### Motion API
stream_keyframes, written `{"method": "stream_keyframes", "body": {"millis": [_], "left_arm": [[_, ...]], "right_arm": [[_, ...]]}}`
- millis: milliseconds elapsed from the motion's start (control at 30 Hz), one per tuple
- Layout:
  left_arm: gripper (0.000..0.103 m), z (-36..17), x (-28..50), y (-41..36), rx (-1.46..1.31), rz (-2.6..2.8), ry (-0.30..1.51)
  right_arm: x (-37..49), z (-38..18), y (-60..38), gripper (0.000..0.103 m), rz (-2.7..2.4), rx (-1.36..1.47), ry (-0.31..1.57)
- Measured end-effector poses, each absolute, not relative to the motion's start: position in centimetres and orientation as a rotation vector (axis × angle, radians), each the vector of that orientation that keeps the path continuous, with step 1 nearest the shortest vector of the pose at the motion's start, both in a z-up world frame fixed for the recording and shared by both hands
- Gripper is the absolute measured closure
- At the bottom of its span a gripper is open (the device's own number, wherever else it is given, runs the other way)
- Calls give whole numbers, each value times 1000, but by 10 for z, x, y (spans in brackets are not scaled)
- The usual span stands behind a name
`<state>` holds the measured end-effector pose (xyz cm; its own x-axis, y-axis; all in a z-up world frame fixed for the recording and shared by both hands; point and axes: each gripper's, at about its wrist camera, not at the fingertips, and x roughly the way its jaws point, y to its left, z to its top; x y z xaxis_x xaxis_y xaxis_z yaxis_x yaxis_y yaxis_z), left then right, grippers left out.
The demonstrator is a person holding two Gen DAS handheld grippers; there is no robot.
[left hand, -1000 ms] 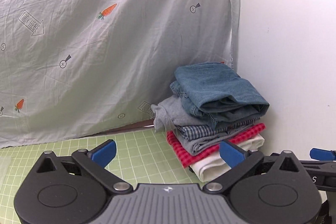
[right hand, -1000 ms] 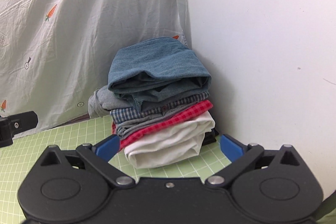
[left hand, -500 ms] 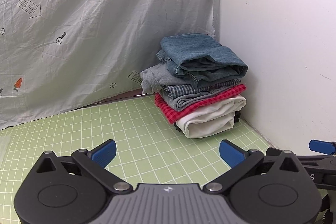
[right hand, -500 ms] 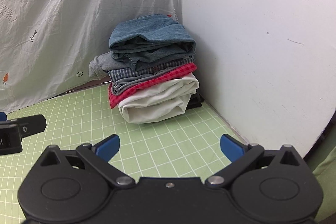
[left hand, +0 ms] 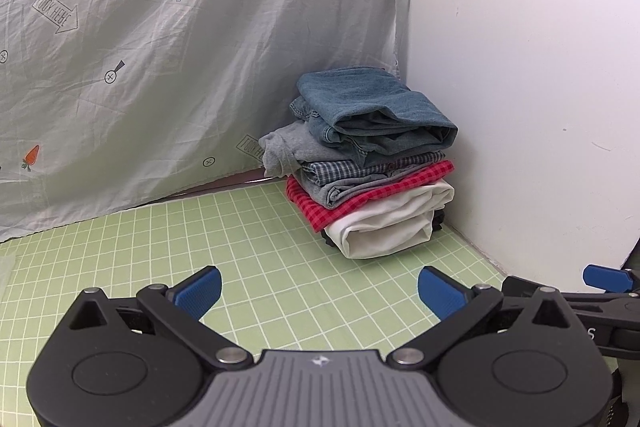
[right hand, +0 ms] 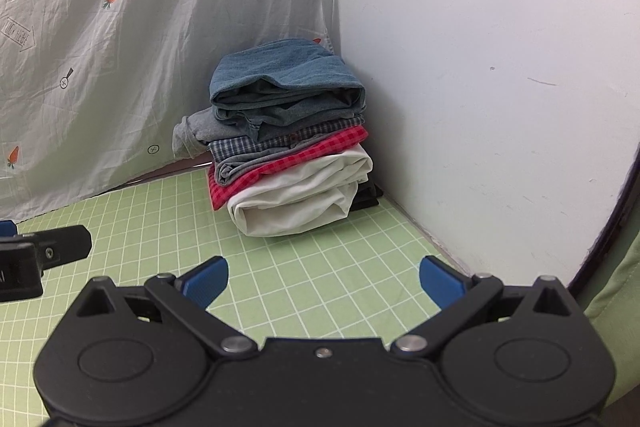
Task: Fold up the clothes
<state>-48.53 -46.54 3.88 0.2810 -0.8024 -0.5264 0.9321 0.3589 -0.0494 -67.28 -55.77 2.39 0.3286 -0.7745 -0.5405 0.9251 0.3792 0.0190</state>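
One stack (left hand: 372,163) of folded clothes stands ahead of both grippers, in the corner, well apart from their fingers. I count at least six pieces in it. On top lie blue jeans (left hand: 372,107), under them a grey piece (left hand: 288,147) that sticks out to the left, then a blue checked shirt (left hand: 340,171), a red checked piece (left hand: 360,199) and a thick white piece (left hand: 392,223). Under the white one, a dark piece (right hand: 366,197) shows only a little at the right side.

The left gripper (left hand: 318,289) is released, its blue pads wide apart with only mat between them. The right gripper (right hand: 324,279) is released in the same way and holds nothing. In the left view, it shows at the right edge.

The stack sits on a green mat (left hand: 248,239) with a white grid. Behind the stack, to the left, hangs a grey sheet (left hand: 160,47) with printed carrots and arrows. To the right is a white wall (left hand: 520,87), and the stack is just beside it.
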Motion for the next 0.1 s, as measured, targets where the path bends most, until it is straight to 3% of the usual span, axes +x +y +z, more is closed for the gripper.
{"method": "stream_keyframes", "body": {"millis": [100], "left_arm": [[0, 39, -485, -461, 292, -1186, 511]], "right_arm": [[-673, 25, -553, 0, -1145, 349, 485]]}}
